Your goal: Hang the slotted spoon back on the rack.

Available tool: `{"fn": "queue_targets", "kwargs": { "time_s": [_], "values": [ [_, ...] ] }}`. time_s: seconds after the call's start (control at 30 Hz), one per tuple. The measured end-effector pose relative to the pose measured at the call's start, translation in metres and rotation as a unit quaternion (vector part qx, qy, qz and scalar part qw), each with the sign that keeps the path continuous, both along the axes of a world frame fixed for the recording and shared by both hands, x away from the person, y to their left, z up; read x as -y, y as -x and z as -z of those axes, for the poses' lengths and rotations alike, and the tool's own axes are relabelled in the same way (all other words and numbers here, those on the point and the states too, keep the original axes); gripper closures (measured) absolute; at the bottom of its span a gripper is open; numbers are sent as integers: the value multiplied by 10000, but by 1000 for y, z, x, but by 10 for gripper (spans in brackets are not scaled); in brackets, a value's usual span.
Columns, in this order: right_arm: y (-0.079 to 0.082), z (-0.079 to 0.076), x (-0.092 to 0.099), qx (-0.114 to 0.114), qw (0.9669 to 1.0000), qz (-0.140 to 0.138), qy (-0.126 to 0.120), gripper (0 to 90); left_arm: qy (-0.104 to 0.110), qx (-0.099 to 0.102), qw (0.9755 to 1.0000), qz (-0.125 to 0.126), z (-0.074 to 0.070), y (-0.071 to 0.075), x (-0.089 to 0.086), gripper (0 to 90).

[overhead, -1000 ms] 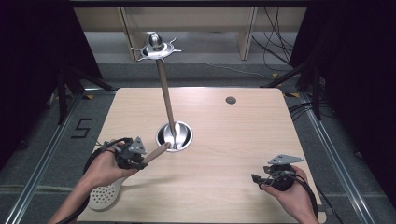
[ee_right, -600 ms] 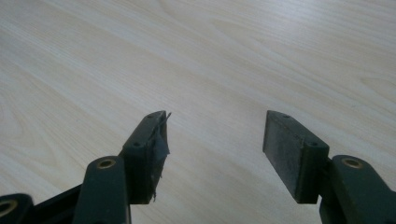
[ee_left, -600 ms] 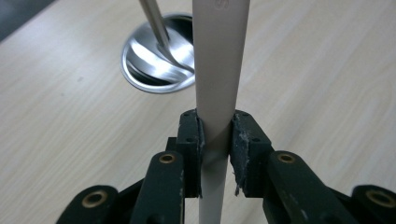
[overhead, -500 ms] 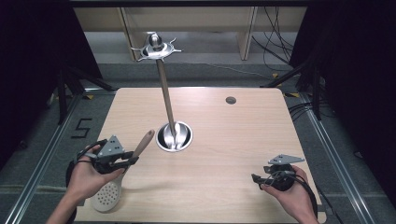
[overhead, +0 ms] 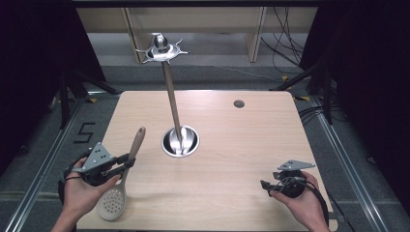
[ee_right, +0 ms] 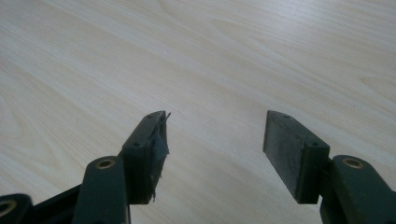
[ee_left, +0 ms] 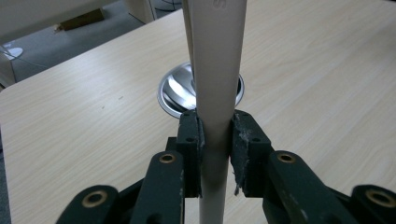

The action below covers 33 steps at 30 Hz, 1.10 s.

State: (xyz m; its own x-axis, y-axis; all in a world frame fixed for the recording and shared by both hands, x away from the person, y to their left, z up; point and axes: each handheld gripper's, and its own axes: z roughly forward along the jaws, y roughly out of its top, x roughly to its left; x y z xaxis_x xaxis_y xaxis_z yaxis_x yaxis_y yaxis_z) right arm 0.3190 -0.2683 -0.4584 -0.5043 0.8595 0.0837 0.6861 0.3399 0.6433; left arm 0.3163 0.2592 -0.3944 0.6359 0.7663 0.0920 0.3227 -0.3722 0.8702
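Left tool is clamping the slotted spoon by its handle, perforated head hanging off the surface's near edge. Right tool is hovering wide, gripping nothing. Farther back, the metal stand is rising from mid-surface.

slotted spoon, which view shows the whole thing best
The high view: the slotted spoon appears whole, perforated head to handle, held by the left gripper. The left gripper view shows just its handle, clamped. The right gripper view shows bare table.

"5" on the floor
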Motion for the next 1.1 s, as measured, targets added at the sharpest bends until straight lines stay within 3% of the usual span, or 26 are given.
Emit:
{"fn": "queue_targets", "kwargs": {
  "time_s": [0.13, 0.4, 0.63, 0.7, 0.77, 0.8, 1.1],
  "values": [
    [1, -1, -1, -44, 10000, 48, -32, 404, -108, 33, 9999, 14, -6, 1, -5, 740],
    [0, 0, 0, 6, 10000, -1, -11, 403, 180, 197, 9996, -109, -15, 4, -9, 740],
    [1, -1, 0, -16, 10000, 56, -52, 402, 188, 344, 9991, -163, -22, 5, -8, 741],
    [0, -1, 1, 36, 10000, -36, 6, 402, 144, 333, 9992, -141, -24, 4, -8, 741],
    [1, -2, 0, -36, 10000, 30, -71, 402, 242, 405, 9986, -220, -27, 3, -6, 741],
    [0, -1, 1, 39, 10000, -36, 1, 402, 210, 397, 9989, -161, -28, 2, -6, 741],
    [1, -1, 0, -25, 10000, 42, -63, 402, 331, 564, 9976, -226, -42, -3, 2, 741]
  ]
}}
